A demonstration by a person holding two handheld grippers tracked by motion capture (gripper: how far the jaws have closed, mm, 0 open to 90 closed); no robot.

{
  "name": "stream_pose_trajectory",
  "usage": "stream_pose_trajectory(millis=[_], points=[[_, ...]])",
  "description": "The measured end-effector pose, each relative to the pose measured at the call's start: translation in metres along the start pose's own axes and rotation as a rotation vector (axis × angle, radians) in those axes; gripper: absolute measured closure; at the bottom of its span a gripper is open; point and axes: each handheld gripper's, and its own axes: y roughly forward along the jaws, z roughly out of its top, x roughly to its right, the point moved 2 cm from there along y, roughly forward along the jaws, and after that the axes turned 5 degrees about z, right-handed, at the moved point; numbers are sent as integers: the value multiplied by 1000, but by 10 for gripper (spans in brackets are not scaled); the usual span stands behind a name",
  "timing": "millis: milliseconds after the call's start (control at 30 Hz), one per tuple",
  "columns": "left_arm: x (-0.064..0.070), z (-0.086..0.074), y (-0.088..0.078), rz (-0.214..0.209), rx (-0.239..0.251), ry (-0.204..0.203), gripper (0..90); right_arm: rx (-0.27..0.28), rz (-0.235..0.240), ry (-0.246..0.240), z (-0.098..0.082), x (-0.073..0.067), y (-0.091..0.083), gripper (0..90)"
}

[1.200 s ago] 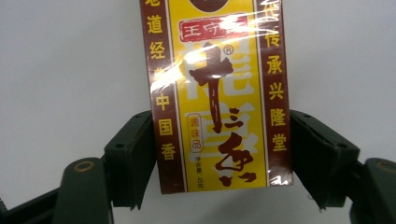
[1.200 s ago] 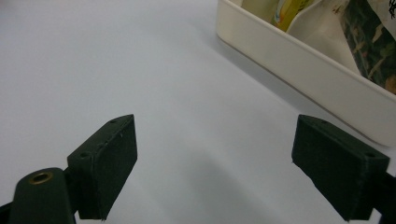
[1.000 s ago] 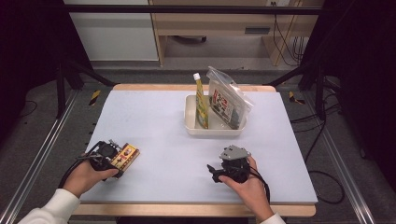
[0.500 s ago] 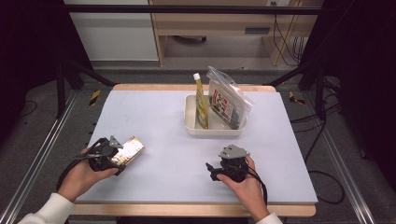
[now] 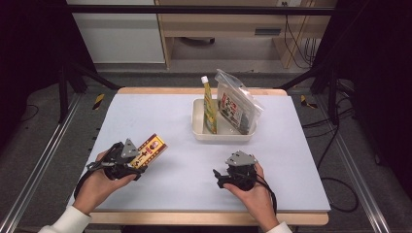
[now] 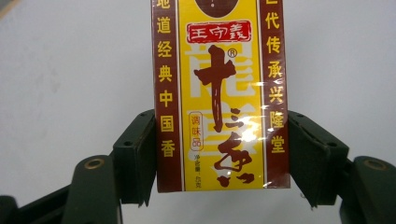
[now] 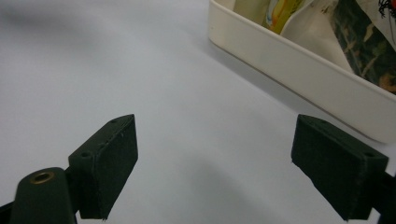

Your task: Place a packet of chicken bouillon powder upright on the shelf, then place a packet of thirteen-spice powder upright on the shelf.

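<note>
The left gripper clamps a yellow seasoning box between its jaws; carry it level toward the white tray, while the right gripper rests wide open on the counter.

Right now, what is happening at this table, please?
A person works at the table with a gripper in each hand. The left gripper is shut on a yellow and brown box, clamped by its two long sides. The right gripper rests open near the front edge, with nothing between its jaws. Farther back stands a white tray holding a yellow bottle and a clear bag. The box looks likely to go into the tray next.
</note>
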Motion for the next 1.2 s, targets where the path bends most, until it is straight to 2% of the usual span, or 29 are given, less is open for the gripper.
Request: stream_pose_trajectory(millis=[133,167,267,367,500,667,833,933,1067,1200], points=[[4,7,-3,8,37,6,320,13,-12,-12,1,2,-2,174],[6,10,-4,11,59,6,320,16,-15,-15,1,2,-3,176],[9,18,-4,26,88,28,320,30,-20,-9,2,2,-5,177],[13,26,-3,34,122,32,320,37,-8,9,3,3,-6,173],[18,38,-1,43,179,38,320,65,36,49,9,2,-10,187],[29,51,6,26,230,52,320,107,85,95,27,1,-23,230],[39,63,12,5,261,64,320,120,113,95,50,4,-33,279],[44,67,14,2,282,62,320,130,120,103,62,7,-36,338],[52,71,16,-9,298,57,320,101,142,112,73,10,-36,355],[58,75,12,-7,332,48,320,99,169,106,83,7,-37,354]])
